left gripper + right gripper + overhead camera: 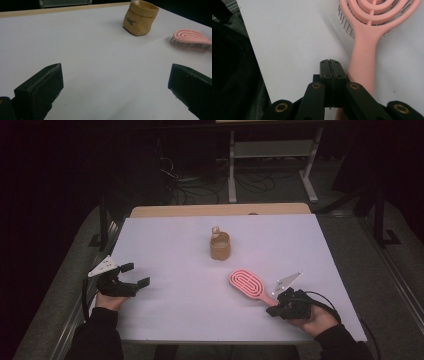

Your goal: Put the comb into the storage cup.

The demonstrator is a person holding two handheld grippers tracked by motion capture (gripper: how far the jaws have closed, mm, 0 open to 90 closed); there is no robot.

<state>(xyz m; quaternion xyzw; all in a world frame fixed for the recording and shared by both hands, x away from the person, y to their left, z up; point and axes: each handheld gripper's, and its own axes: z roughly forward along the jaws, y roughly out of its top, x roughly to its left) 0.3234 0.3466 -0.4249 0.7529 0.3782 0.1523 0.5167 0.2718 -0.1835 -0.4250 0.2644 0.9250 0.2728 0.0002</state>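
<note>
Beside the closed, empty right gripper (pixel 329 65), the pink plastic hairbrush (pixel 372 37) is seen lying just alongside; bristles are resolved there. Left gripper (pixel 115 85) is held wide apart, empty. Tan fabric pouch (pixel 140 18) lettering is glimpsed.

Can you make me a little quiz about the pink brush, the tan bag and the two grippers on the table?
1. True or false: the right gripper grips the brush.
2. Which gripper is open? A) left B) right
3. What sits in the middle of the table?

Key:
1. False; it is shut, with the brush handle lying beside it.
2. A; the left gripper stands wide open with nothing in it.
3. The bag.
</note>
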